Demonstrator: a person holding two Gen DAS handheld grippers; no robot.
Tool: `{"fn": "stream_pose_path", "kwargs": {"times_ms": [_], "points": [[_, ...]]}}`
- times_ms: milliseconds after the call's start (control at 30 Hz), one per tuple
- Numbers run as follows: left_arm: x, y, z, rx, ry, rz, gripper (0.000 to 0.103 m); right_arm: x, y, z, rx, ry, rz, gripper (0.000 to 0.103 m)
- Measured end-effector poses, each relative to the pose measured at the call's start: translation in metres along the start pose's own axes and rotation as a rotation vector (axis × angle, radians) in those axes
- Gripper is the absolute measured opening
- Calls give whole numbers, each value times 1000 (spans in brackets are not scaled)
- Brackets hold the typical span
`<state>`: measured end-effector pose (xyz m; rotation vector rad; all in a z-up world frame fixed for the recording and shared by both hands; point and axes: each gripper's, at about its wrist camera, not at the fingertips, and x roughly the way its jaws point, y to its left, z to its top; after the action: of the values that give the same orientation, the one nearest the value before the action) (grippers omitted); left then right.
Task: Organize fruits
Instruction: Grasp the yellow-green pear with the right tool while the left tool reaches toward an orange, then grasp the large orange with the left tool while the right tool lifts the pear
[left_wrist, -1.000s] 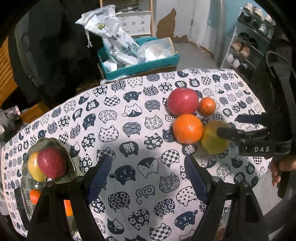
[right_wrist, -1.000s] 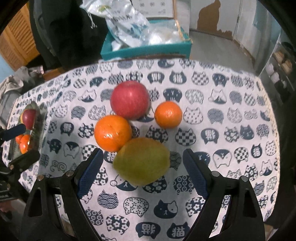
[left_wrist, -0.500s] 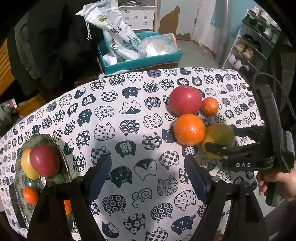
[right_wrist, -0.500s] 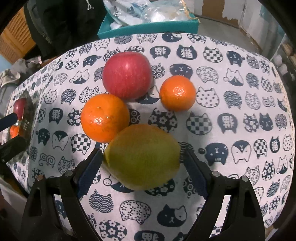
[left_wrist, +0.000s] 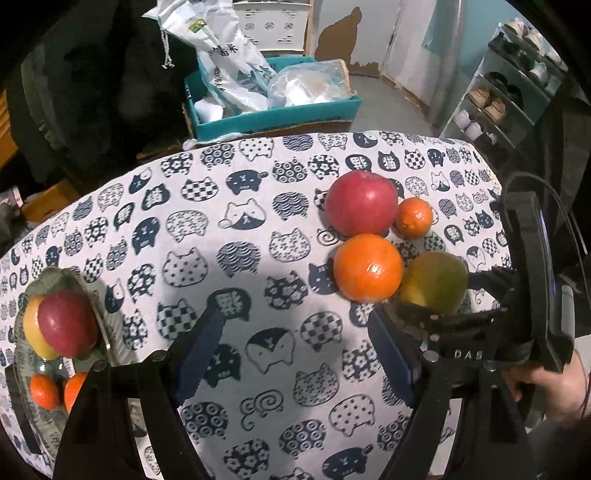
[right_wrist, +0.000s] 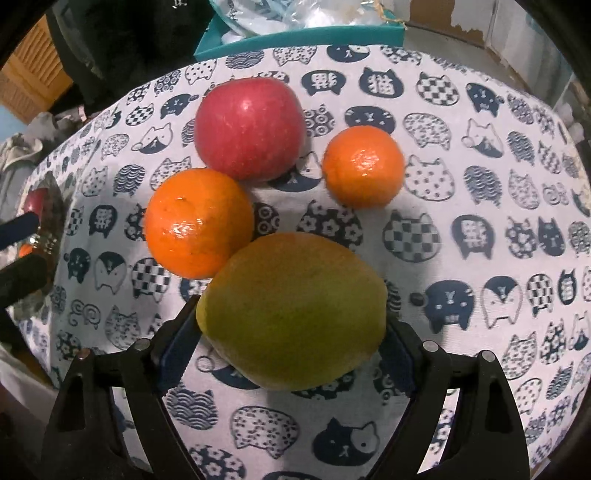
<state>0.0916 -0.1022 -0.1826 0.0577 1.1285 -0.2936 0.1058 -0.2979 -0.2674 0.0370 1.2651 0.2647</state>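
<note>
A green-yellow mango (right_wrist: 291, 310) lies on the cat-print tablecloth between the open fingers of my right gripper (right_wrist: 291, 332), which stand at its two sides. Behind it sit a large orange (right_wrist: 197, 223), a red apple (right_wrist: 249, 127) and a small mandarin (right_wrist: 364, 166). The left wrist view shows the same group: mango (left_wrist: 434, 282), orange (left_wrist: 367, 267), apple (left_wrist: 362, 203), mandarin (left_wrist: 413, 217), with the right gripper (left_wrist: 439, 299) around the mango. My left gripper (left_wrist: 295, 354) is open and empty over the cloth. A glass plate (left_wrist: 92, 295) at left holds an apple, a yellow fruit and two small oranges.
A teal box (left_wrist: 273, 110) with plastic bags stands beyond the table's far edge. A shoe rack (left_wrist: 509, 92) is at the far right. The table's right edge runs close to the fruit group.
My right gripper has moved forward so its fingers now flank the mango. My left gripper has shifted slightly, staying open.
</note>
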Motion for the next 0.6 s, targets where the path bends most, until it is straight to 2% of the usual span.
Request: {"fn": "stream_pose_path", "kwargs": {"times_ms": [233, 333, 600], "points": [[14, -19, 15, -11, 2, -44, 83, -23, -26, -1, 56, -55, -40, 87], [23, -29, 21, -9, 7, -60, 88, -35, -37, 3, 88, -85, -54, 87], [55, -48, 30, -3, 61, -68, 88, -62, -60, 5, 129, -144, -105, 87]]}}
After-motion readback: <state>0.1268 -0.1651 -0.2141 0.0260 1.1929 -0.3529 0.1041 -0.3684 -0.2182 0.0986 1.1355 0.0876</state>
